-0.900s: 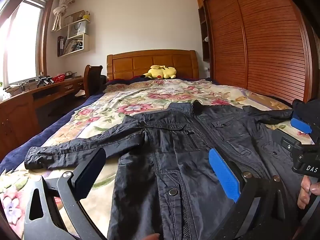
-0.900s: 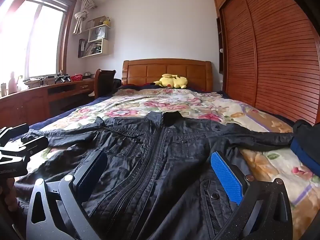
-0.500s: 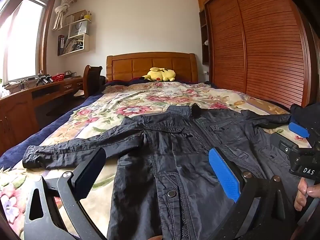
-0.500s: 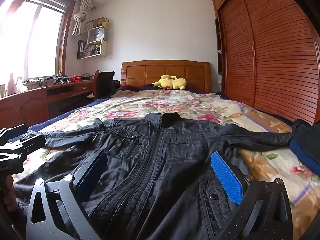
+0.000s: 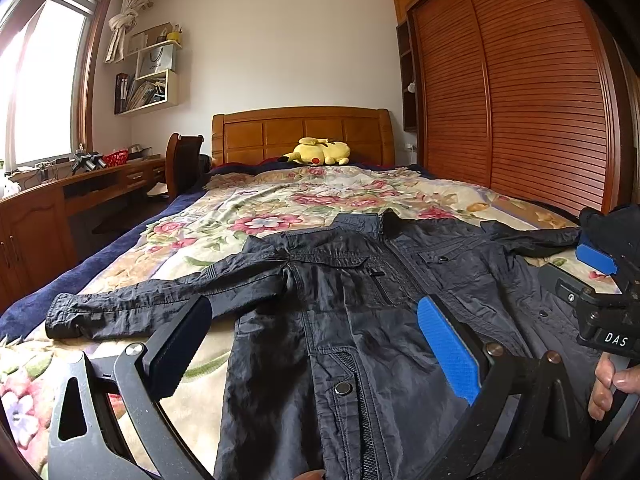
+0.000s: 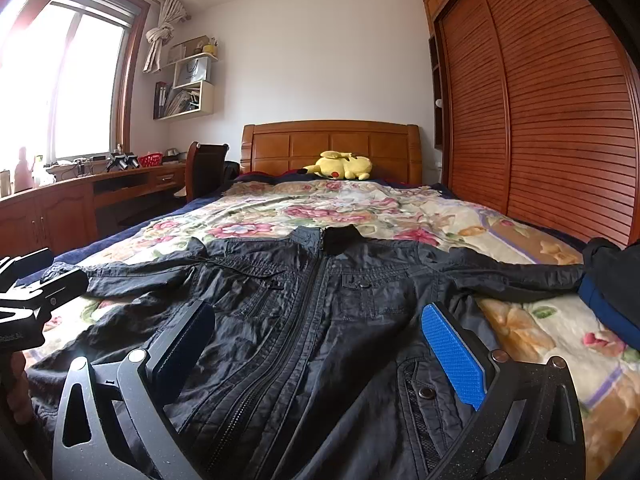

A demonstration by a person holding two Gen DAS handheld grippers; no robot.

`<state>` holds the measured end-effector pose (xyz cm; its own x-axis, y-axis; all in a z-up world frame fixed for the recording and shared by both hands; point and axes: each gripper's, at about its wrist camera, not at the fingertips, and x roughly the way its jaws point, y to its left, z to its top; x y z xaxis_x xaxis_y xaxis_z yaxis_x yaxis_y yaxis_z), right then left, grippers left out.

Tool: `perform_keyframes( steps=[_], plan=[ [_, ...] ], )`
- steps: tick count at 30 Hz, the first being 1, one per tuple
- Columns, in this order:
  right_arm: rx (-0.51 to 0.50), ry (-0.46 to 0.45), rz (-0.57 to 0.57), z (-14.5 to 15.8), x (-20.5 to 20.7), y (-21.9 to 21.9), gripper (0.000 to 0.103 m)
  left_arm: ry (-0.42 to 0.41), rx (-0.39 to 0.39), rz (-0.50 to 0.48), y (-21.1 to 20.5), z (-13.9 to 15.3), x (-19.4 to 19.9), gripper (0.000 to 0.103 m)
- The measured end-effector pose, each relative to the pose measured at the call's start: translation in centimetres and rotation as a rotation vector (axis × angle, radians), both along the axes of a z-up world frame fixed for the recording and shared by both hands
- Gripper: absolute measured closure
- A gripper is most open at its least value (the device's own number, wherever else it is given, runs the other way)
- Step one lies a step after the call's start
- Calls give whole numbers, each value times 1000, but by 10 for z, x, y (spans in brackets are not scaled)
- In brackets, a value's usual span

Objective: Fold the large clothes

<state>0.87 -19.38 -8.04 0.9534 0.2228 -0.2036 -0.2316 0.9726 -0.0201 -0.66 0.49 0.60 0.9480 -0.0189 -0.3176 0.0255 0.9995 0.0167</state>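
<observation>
A dark navy jacket (image 5: 360,300) lies flat and face up on the bed, collar toward the headboard, both sleeves spread out sideways; it also shows in the right wrist view (image 6: 320,320). My left gripper (image 5: 316,336) is open and empty, held above the jacket's lower left front. My right gripper (image 6: 316,340) is open and empty above the jacket's lower middle. The right gripper also appears at the right edge of the left wrist view (image 5: 600,300), and the left gripper at the left edge of the right wrist view (image 6: 28,300).
A floral bedspread (image 5: 300,204) covers the bed. A yellow plush toy (image 5: 320,152) lies by the wooden headboard (image 6: 332,144). A dark bundle (image 6: 612,280) lies by the right sleeve. A wooden desk (image 5: 60,200) and chair (image 5: 184,164) stand left; a slatted wardrobe (image 5: 520,100) stands right.
Both cameras have tilted up slightly, so the jacket sits lower in the views. Both grippers stay open and the jacket has not moved.
</observation>
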Motion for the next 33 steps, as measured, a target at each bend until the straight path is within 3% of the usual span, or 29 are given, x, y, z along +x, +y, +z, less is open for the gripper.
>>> perform_keyframes(
  steps=[33],
  plan=[
    [6, 1, 0, -1, 0, 1, 0, -3, 2, 0, 0, 2, -2, 0]
  ],
)
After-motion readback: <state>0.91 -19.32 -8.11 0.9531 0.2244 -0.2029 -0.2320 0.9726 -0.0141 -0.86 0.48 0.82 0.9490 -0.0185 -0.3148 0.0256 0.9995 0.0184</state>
